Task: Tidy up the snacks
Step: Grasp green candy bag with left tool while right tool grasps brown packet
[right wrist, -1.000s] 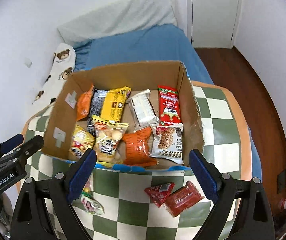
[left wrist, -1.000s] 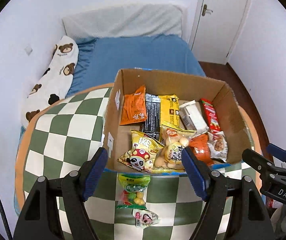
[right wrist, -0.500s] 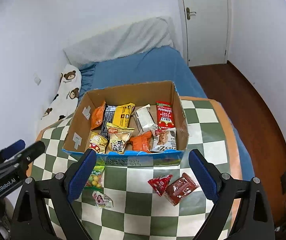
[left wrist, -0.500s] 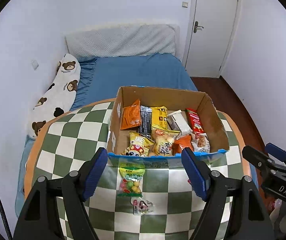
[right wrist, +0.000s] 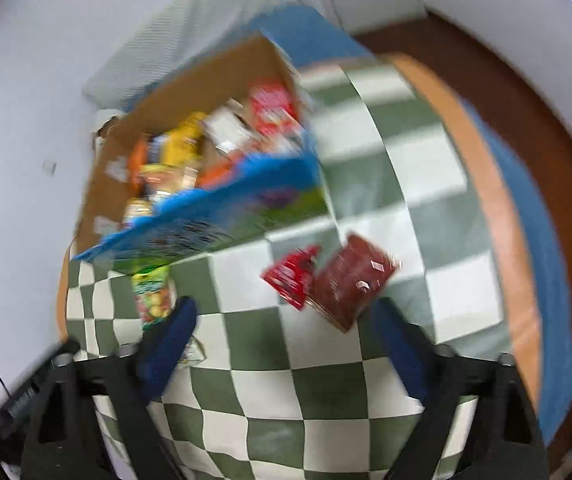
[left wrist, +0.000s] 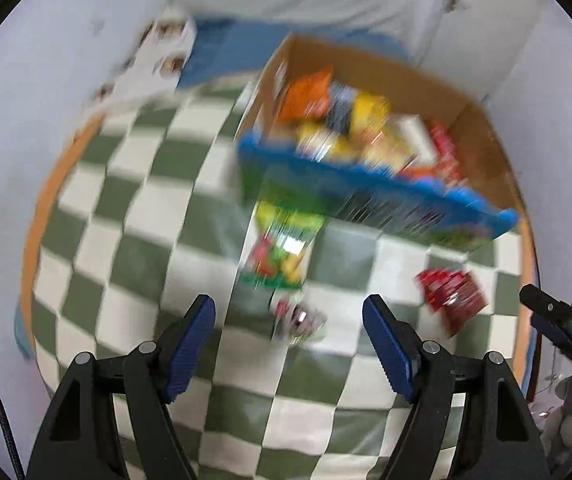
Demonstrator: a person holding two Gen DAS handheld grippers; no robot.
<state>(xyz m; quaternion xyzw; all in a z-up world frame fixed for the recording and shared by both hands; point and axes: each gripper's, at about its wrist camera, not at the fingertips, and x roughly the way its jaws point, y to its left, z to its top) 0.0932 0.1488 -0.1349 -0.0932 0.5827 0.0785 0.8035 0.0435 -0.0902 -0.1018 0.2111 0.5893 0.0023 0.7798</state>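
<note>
Snacks still loose on the checkered tablecloth [left wrist: 134,216] were what each gripper faced, while most packets already lay in the cardboard box [left wrist: 482,128].

Left wrist view, badly blurred: the left gripper [left wrist: 289,346] stood with its jaws apart and nothing between the blue pads. At about 12 o'clock from the jaws lay a small pale packet [left wrist: 298,320], and beyond it on the same line a green candy bag [left wrist: 282,248], its far end close under the box's blue front edge. At 2 o'clock lay the red packets [left wrist: 452,296], well apart from the candy. The box sat at 1 o'clock, filled with orange, yellow and red wrappers. The other tool showed at the 3 o'clock edge.

Right wrist view, also blurred: the right gripper [right wrist: 282,340] had just been closing its jaws, yet they stood apart, with only cloth between them. At 12 to 1 o'clock, just ahead of the right pad, lay a dark red pouch [right wrist: 350,280] touching a brighter red sachet [right wrist: 290,276]. The green candy bag [right wrist: 152,292] lay at 10 o'clock, the box [right wrist: 190,92] beyond at 11.

All these looked light, soft film packs, probably slick and crinkly, flat against the cloth. I judged a pinch across a narrow sealed edge or a puffed middle safest; contents may crush under hard squeezing, and the cloth could be caught too.
</note>
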